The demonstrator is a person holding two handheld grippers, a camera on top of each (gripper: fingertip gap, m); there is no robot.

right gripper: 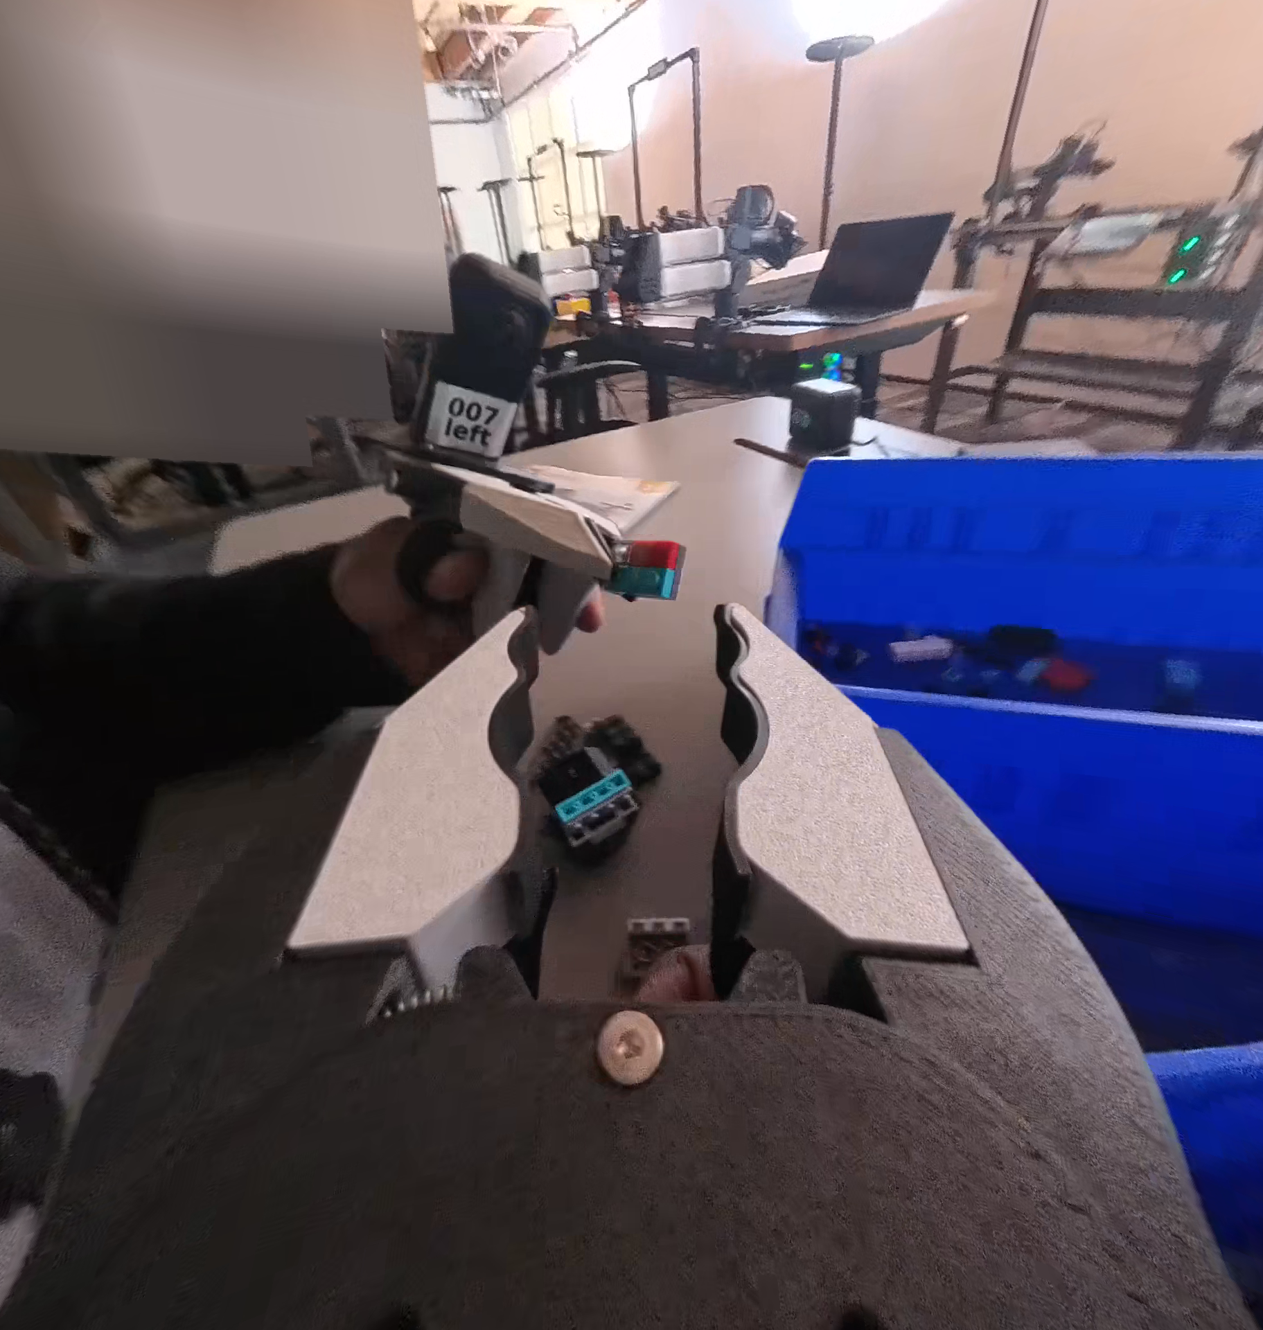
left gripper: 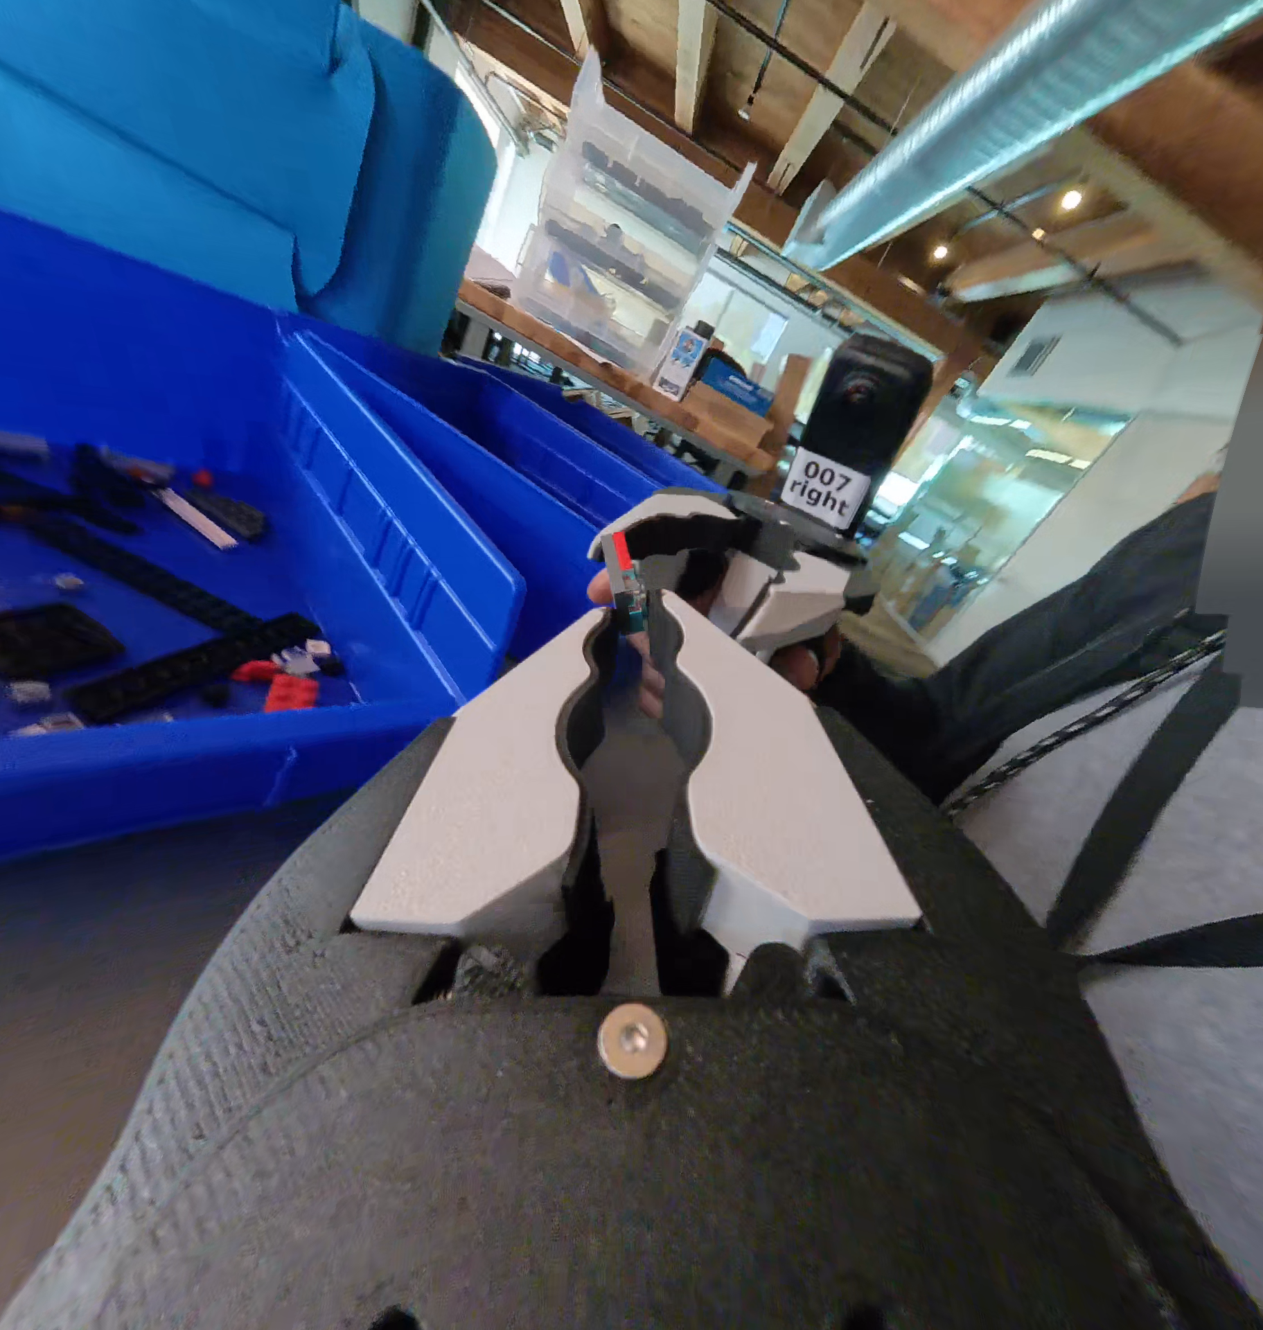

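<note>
2 stacked bricks (right gripper: 648,570), red over teal, left claw (right gripper: 617,568)

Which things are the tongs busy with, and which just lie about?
In use: left tongs shut on red-and-teal brick stack; right tongs open, facing it.
Lying about: black-and-teal assembly, grey brick, blue bin of loose pieces, laptop.

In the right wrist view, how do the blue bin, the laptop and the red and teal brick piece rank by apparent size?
1. blue bin, largest
2. laptop
3. red and teal brick piece, smallest, held by the left gripper

The laptop stands farther away, so true sizes stay unsure.
</note>
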